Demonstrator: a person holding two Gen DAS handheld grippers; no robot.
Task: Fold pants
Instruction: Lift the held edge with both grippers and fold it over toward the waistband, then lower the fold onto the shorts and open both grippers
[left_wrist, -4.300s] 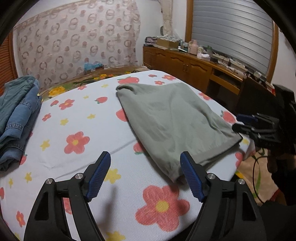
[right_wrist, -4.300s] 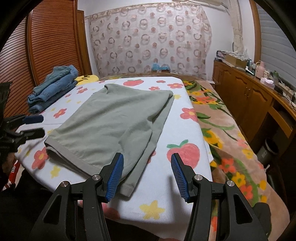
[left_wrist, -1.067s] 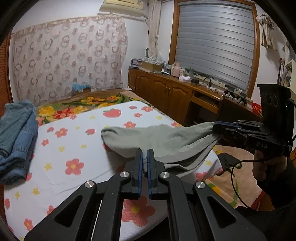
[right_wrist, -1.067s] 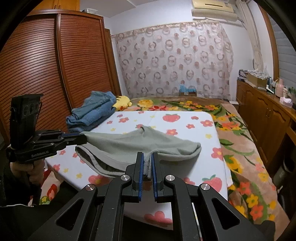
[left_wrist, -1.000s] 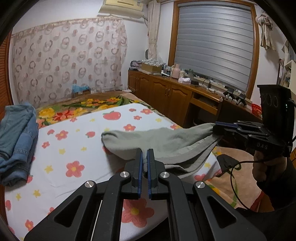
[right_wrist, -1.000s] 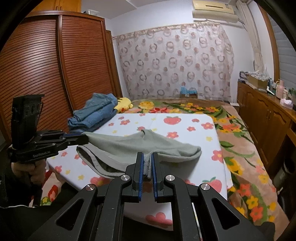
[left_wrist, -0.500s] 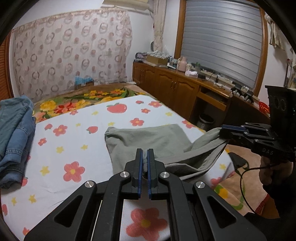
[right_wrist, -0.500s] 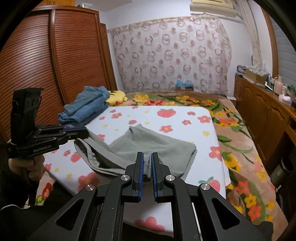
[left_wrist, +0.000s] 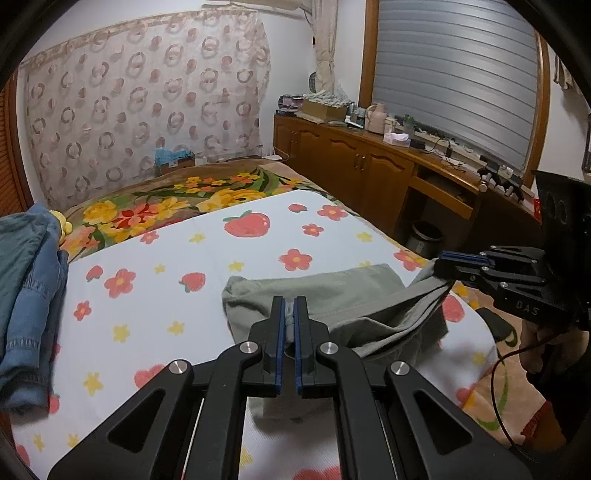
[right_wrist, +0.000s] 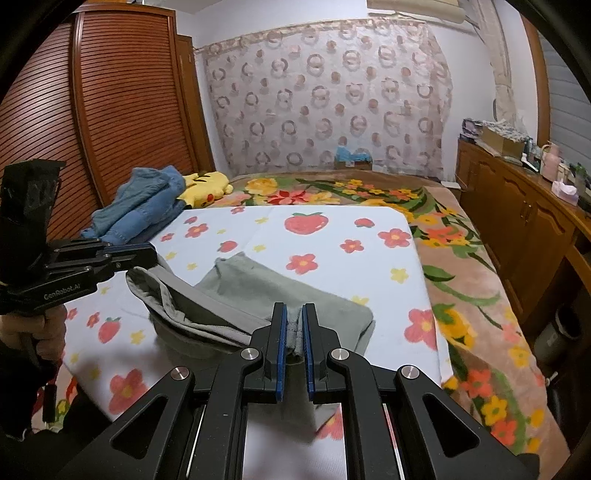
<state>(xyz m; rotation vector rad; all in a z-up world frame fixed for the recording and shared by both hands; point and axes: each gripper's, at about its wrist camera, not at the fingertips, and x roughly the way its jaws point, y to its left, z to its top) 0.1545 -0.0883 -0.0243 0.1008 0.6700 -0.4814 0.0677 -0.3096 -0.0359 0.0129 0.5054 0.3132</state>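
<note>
Grey-green pants (left_wrist: 317, 291) lie partly folded on the flowered white sheet (left_wrist: 166, 280). My left gripper (left_wrist: 289, 314) is shut on one corner of their near edge. My right gripper (right_wrist: 294, 325) is shut on the other corner and shows at the right of the left wrist view (left_wrist: 448, 264). The near edge hangs lifted between the two grippers over the lower layer of the pants (right_wrist: 280, 291). The left gripper shows at the left of the right wrist view (right_wrist: 146, 254).
A pile of blue denim clothes (right_wrist: 144, 206) and a yellow plush toy (right_wrist: 205, 186) lie at the bed's far left. A floral blanket (right_wrist: 461, 266) covers the bed's right side. Wooden cabinets (left_wrist: 369, 173) line the right wall. A wooden wardrobe (right_wrist: 110, 122) stands left.
Both grippers have carried the lifted edge of the pants forward and down over the lower layer. The pants now cover a shorter stretch of the sheet. Both stay shut on the fabric.
</note>
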